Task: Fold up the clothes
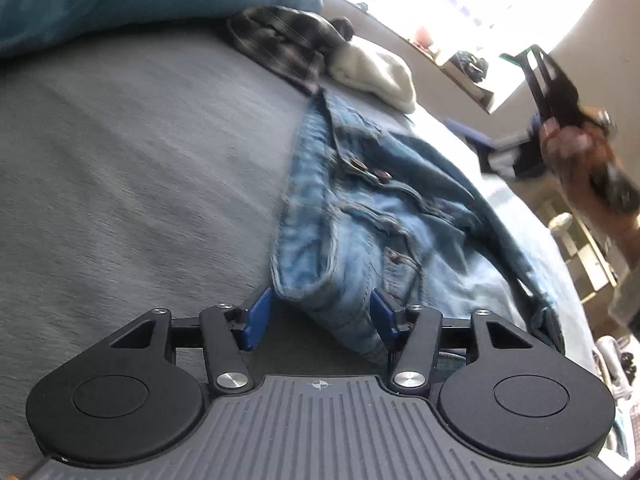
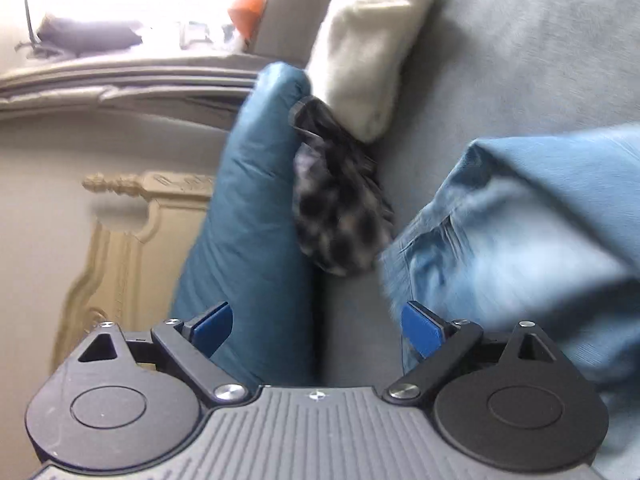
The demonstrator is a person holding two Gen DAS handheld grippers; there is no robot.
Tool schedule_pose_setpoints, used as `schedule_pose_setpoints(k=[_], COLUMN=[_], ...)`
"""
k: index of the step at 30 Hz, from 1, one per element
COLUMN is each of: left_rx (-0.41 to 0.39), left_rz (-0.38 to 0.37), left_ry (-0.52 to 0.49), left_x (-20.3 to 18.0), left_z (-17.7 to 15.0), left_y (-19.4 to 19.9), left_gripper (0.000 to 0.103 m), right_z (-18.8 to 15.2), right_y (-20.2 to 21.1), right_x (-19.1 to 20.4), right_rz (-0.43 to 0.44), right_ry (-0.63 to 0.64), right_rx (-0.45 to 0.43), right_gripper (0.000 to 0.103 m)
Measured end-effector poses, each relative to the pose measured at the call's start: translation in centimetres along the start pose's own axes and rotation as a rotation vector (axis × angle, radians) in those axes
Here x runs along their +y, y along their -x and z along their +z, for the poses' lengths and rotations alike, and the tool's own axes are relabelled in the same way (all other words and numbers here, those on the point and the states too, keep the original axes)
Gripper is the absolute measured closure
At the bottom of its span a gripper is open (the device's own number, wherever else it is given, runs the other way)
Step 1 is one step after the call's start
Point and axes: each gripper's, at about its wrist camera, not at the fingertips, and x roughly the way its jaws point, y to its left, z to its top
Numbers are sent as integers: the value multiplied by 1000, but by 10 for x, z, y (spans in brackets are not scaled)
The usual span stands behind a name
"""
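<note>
Your left gripper (image 1: 320,316) has its fingers spread around a folded edge of the jeans (image 1: 384,216), which lie on the grey bed (image 1: 140,168) just in front of a plaid garment (image 1: 280,40) and a white one (image 1: 376,72). Your right gripper (image 2: 318,322) is spread wide too — holding nothing, with the jeans just beside its right finger and a blue pillow (image 2: 248,200) behind its left.

Left claw (image 1: 322,322) (right claw (image 2: 318,330) too) gapes wide.
</note>
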Motion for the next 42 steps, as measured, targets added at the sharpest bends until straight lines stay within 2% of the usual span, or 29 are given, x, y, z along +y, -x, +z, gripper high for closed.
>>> schedule_pose_setpoints(k=[4,6,7,9,13,15,19,24,27,29,34,36,39,42], left_rx=[-58,-52,-40,-11,51,97,159,203,206,217,299,288,253,260], left_rz=[-4,-27,-42,-65,-33,-18,-52,-155,-282,-337,-319,-340,-350,-356], left_ry=[-21,-46,-56,-91,-198,-235,-245,-145,-74,-56,-1,37,95,137], left_x=[4,0,-2,-8,-24,-27,-26,-9,0,1,7,10,13,15], left_z=[13,20,24,29,36,38,40,46,53,55,56,59,63,62], left_y=[12,9,4,-10,-41,-53,-60,-65,-66,-70,-92,-96,-103,-111], left_gripper=[49,49,49,49,51,55,55,54,55,54,56,56,59,62], right_z=[-6,-16,-22,-36,-64,-72,-74,-78,-83,-85,-87,-93,-103,-108], right_y=[16,25,26,24,3,-9,-25,-29,-38,-42,-58,-71,-96,-122], right_x=[-13,-11,-8,1,27,34,43,44,44,44,50,52,54,51], right_rz=[-33,-97,-142,-237,-408,-434,-435,-412,-441,-465,-469,-482,-508,-541], right_ry=[36,130,196,344,717,841,913,948,997,1045,1176,1269,1426,1525], right_rx=[42,76,98,142,150,142,149,146,141,138,129,145,184,236], right_gripper=[15,19,26,31,42,43,43,43,43,43,43,43,49,55])
